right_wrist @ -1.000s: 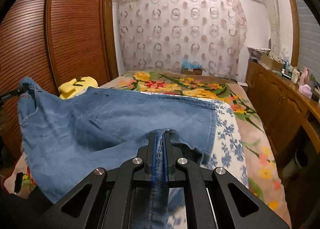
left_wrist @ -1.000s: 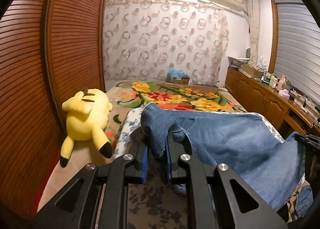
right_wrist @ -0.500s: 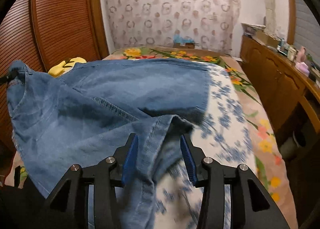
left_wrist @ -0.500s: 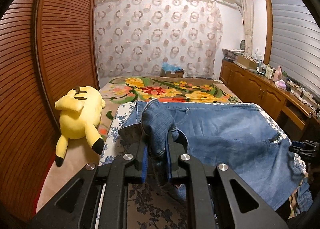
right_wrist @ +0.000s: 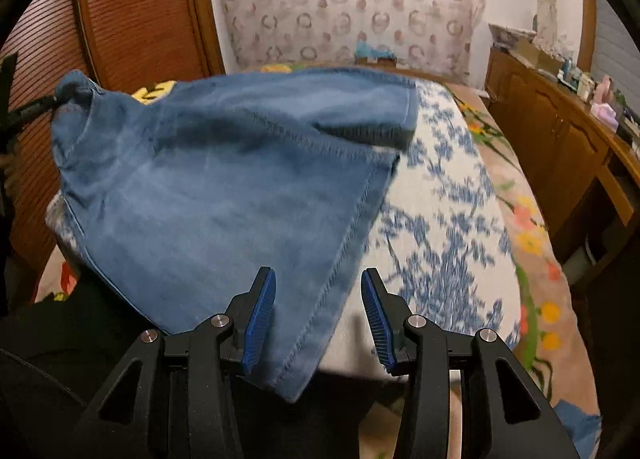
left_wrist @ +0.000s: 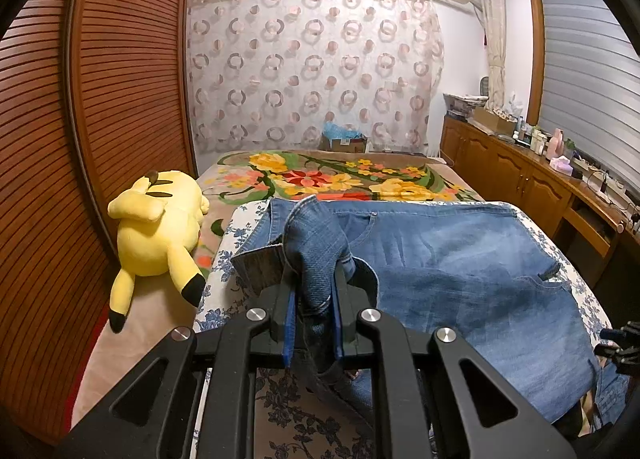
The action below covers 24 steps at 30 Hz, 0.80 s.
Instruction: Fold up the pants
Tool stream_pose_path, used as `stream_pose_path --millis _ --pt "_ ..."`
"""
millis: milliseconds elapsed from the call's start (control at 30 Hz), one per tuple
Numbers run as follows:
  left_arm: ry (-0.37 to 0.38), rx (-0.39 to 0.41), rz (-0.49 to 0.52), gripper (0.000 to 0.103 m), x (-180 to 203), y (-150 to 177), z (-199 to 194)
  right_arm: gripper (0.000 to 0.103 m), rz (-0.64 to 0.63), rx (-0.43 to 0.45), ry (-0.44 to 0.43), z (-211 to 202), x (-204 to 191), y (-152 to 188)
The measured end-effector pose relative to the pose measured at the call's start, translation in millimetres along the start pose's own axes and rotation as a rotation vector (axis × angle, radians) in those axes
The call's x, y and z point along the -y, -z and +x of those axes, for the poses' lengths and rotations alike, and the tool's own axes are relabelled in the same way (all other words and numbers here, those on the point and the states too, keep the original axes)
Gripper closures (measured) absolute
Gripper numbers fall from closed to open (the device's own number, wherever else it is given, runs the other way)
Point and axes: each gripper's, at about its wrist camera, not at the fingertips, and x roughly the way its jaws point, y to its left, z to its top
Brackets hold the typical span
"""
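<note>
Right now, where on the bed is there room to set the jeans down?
Free: white-blue sheet right of the jeans, and the floral blanket beyond them. Crowded: left edge, where the yellow plush lies by the wardrobe.

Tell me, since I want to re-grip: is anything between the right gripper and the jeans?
Nothing visible. The right gripper is open with the jeans hem lying loose between its pads, while the left gripper pinches the other corner.
</note>
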Motion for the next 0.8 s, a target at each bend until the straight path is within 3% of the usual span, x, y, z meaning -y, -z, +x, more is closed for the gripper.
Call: stream_pose_path --millis 233,300,367,467,800 --pt "-0.002 0.025 0.007 0.09 2.7 0.5 -2.8 0.057 0.013 -0.029 -0.003 14.2 1.3 -1.5" --pt "-0.004 0.033 0.011 0.09 3.3 -2.2 -3.7 0.065 0.0 -0.019 -0.002 17.0 -1.8 -0.9" --pt "-0.006 0.045 0.013 0.09 2.8 -6.5 -3.9 0.085 -0.019 -0.009 -0.009 19.1 -5.1 -0.6" --pt "-0.003 0.062 0.012 0.091 4.2 -17.0 -1.3 0.096 -0.026 -0.003 -0.059 25.1 -1.0 -5.2" --pt "-0.023 0.084 0.017 0.091 2.7 -53.3 21.9 0.097 -0.007 0.197 -0.063 -12.6 37.5 -62.9"
